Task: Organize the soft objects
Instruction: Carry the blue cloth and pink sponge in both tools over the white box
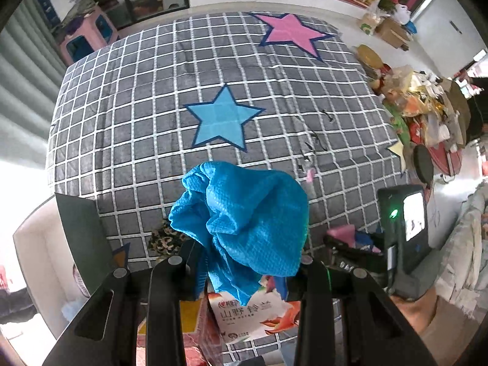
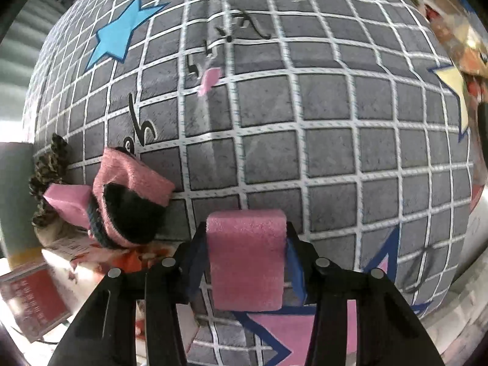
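Observation:
My left gripper (image 1: 247, 262) is shut on a crumpled blue waffle cloth (image 1: 244, 225) and holds it above the near edge of the grey checked bedcover (image 1: 137, 97). My right gripper (image 2: 244, 244) is shut on a pink foam block (image 2: 247, 259), held just above the same bedcover (image 2: 335, 152). At the left in the right wrist view lie a pink fuzzy item with a black inside (image 2: 131, 195), a second pink foam block (image 2: 68, 201) and a leopard-print cloth (image 2: 48, 177). The leopard cloth also shows in the left wrist view (image 1: 167, 238).
A printed carton (image 1: 253, 317) lies below the bed's near edge. The right gripper's body (image 1: 402, 231) is at the right in the left wrist view. A cluttered pile (image 1: 427, 106) lies to the bed's right, and pink stools (image 1: 88, 33) stand at the far left.

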`<act>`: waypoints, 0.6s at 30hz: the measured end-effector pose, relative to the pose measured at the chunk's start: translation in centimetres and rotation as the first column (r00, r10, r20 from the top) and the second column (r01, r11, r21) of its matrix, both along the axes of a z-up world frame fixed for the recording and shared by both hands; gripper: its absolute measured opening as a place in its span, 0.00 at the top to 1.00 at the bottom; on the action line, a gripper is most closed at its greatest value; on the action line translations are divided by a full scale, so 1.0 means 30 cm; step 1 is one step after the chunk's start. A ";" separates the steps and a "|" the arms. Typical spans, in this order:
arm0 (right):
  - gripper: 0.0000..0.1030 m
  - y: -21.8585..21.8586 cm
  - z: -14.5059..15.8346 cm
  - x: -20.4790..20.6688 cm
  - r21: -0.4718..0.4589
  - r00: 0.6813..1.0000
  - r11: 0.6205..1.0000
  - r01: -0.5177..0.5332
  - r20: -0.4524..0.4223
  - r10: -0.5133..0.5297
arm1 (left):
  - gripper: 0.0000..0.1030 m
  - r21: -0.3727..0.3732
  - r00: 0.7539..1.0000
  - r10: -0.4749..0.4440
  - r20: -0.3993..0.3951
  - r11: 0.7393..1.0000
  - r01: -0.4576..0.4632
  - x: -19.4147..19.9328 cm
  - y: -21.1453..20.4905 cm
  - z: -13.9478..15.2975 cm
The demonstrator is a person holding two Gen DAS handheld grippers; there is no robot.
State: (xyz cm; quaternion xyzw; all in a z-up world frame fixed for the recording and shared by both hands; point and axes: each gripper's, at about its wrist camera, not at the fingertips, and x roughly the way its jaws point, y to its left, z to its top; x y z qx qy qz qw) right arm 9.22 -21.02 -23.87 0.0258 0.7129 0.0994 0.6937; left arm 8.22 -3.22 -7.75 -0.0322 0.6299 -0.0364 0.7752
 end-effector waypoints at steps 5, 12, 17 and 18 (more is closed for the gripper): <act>0.54 -0.063 0.133 -0.026 0.060 0.998 0.998 0.024 0.054 -0.027 | 0.63 -0.009 0.998 -0.063 0.025 0.998 0.063 -0.061 -0.039 0.037; 0.54 -0.012 0.280 -0.147 0.113 0.997 0.992 -0.049 0.069 0.041 | 0.63 -0.053 0.989 -0.142 0.039 0.988 0.144 -0.211 -0.059 0.092; 0.54 0.072 0.314 -0.254 0.142 0.994 0.985 -0.098 0.051 0.092 | 0.63 -0.087 0.981 -0.186 0.047 0.978 0.189 -0.338 -0.041 0.122; 0.54 0.096 0.317 -0.272 0.145 0.993 0.983 -0.114 0.049 0.108 | 0.63 -0.084 0.982 -0.182 0.054 0.979 0.187 -0.364 -0.029 0.130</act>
